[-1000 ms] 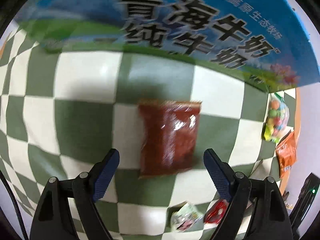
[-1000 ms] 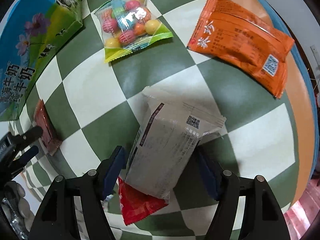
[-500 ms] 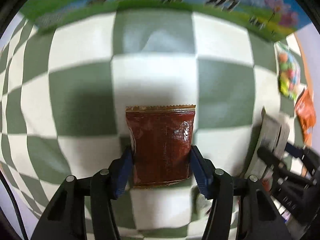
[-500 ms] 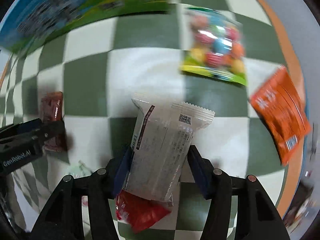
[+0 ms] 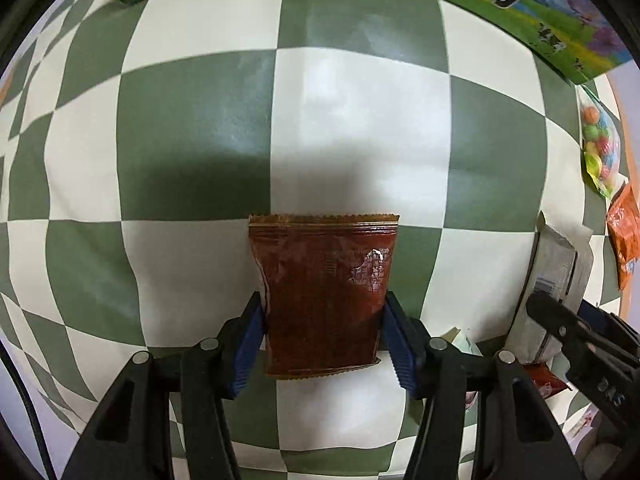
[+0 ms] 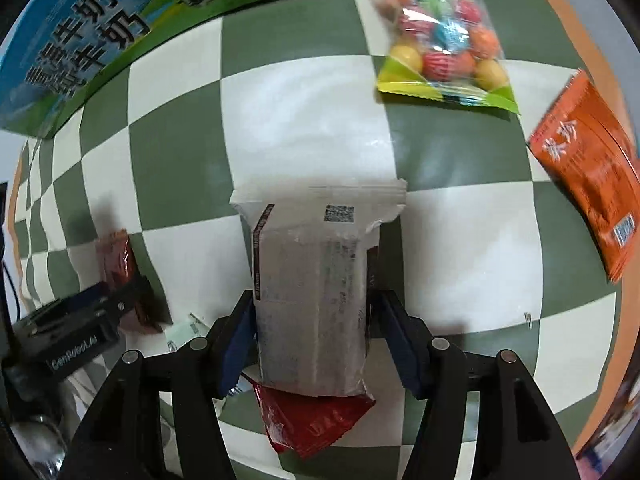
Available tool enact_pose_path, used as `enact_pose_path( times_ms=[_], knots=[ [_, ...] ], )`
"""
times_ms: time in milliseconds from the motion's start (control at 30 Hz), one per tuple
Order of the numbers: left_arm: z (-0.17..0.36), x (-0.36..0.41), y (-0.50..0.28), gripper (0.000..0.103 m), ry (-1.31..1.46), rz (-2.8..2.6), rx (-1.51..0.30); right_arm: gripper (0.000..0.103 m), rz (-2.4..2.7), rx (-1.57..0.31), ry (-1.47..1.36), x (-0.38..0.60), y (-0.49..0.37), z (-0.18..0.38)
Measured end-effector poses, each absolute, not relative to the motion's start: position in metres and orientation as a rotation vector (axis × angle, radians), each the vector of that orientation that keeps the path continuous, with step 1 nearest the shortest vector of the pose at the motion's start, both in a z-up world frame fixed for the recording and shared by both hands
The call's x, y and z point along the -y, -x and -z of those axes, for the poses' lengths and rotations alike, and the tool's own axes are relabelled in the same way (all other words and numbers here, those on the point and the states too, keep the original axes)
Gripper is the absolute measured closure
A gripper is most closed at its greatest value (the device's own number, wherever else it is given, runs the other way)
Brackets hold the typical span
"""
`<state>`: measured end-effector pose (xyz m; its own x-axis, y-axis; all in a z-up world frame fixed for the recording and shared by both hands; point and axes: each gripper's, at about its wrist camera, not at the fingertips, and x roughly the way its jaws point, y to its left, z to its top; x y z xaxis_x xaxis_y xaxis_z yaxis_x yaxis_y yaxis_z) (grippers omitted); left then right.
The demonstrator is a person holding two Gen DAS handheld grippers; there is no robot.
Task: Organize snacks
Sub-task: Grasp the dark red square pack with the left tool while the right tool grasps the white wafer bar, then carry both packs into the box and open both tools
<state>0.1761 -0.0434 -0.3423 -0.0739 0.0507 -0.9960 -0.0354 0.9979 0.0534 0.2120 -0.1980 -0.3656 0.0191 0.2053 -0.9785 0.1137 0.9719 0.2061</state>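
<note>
- My left gripper (image 5: 322, 334) clamps the brown packet (image 5: 324, 292) above the checkered cloth (image 5: 192, 140); bare squares ahead reach the milk carton (image 5: 540, 12).
- My right gripper (image 6: 312, 332) squeezes the white packet (image 6: 312, 300); the candy bag (image 6: 440, 48) and orange packet (image 6: 588, 168) lie near the table's edge.

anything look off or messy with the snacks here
Nothing is spilled or torn. One oddity: the white printed snack pack lies on top of a shiny red foil packet, so the right tongs closing on it may disturb both.
</note>
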Motion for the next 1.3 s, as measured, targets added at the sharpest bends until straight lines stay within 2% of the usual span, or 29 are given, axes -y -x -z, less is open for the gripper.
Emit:
enact_pose_path(
  times_ms=[133,367,533,733,833,1000,1300],
  knots=[
    [0.334,0.053,-0.180,0.050,-0.015,-0.062,-1.630,0.046,-0.056,-1.523,-0.242,0.193,-0.204,0.360],
    [0.261,0.026,-0.168,0.050,0.036,-0.021,-1.543,0.046,-0.121,-1.445,-0.317,0.202,-0.230,0.307],
    [0.181,0.020,-0.191,0.050,0.124,0.047,-1.454,0.046,-0.235,-1.355,-0.366,0.194,-0.252,0.242],
    [0.105,-0.012,-0.270,0.050,0.159,0.079,-1.360,0.046,-0.383,-1.227,-0.391,0.143,-0.301,0.155],
    [0.102,-0.028,-0.316,0.050,0.151,0.053,-1.349,0.046,-0.407,-1.178,-0.355,0.110,-0.331,0.136],
    [0.137,-0.061,-0.388,0.050,0.213,0.000,-1.442,0.046,-0.402,-1.177,-0.292,0.058,-0.395,0.138],
    [0.195,-0.063,-0.418,0.050,0.180,-0.026,-1.591,0.046,-0.397,-1.296,-0.229,0.030,-0.426,0.205]
  ],
)
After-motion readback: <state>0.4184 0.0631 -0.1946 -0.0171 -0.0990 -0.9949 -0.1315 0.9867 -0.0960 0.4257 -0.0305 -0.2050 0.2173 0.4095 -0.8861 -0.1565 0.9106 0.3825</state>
